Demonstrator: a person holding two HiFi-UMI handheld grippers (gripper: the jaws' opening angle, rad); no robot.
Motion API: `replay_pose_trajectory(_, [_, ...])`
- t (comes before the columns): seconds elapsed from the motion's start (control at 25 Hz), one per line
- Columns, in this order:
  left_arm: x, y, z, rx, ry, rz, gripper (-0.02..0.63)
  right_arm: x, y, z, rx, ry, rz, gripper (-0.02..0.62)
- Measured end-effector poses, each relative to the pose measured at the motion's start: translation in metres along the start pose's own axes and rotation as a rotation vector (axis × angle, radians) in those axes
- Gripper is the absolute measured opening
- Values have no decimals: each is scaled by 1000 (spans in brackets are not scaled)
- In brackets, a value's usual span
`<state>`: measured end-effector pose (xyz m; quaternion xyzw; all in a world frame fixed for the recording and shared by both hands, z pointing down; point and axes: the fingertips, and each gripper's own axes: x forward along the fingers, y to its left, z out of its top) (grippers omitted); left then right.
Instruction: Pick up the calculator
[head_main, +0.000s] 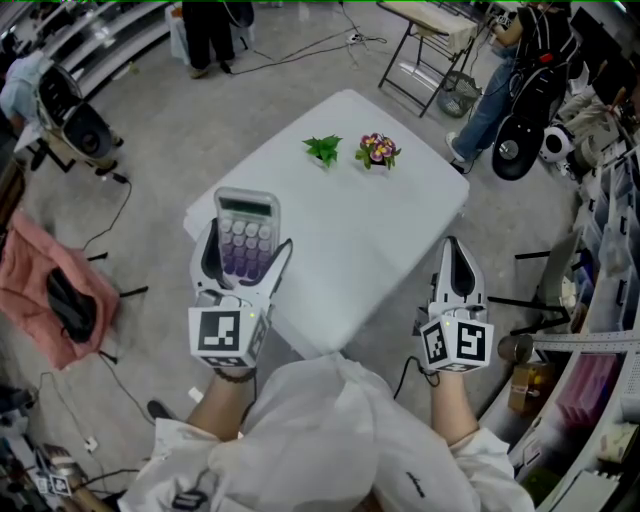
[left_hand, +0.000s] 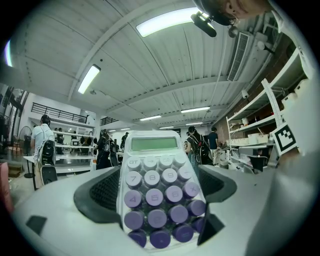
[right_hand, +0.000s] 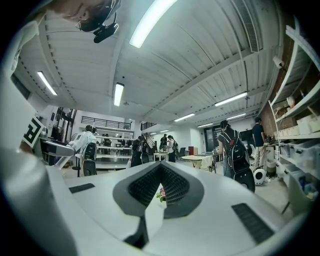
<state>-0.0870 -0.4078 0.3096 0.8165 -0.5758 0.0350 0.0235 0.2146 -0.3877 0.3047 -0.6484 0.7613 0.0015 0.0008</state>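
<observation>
You stand over a white table (head_main: 375, 235) on a grey concrete floor (head_main: 170, 150); shelving (left_hand: 257, 125) lines the wall to your right, a folding table (head_main: 432, 18) stands beyond, and strip lights (left_hand: 165, 21) cross the ribbed ceiling (left_hand: 65, 45).

The left gripper (head_main: 246, 256) holds the calculator (head_main: 247, 226) between its fingers, keys up, over the near left corner of the white tabletop (head_main: 345, 225). The right gripper (head_main: 455, 250), fingers together, sits at the tabletop's near right edge. A green plant (head_main: 323, 149) and flowers (head_main: 378, 150) stand side by side at the far end.
</observation>
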Motion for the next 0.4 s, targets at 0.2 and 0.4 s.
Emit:
replay_pose_trajectory(0.2, [3,-1,-2,-4,6,-3,485,2,1,-1,5,2,3,17])
replay_pose_trajectory(0.4, [4,0,-3,-11,22,3,484,2,3,-1,1,5,5,17])
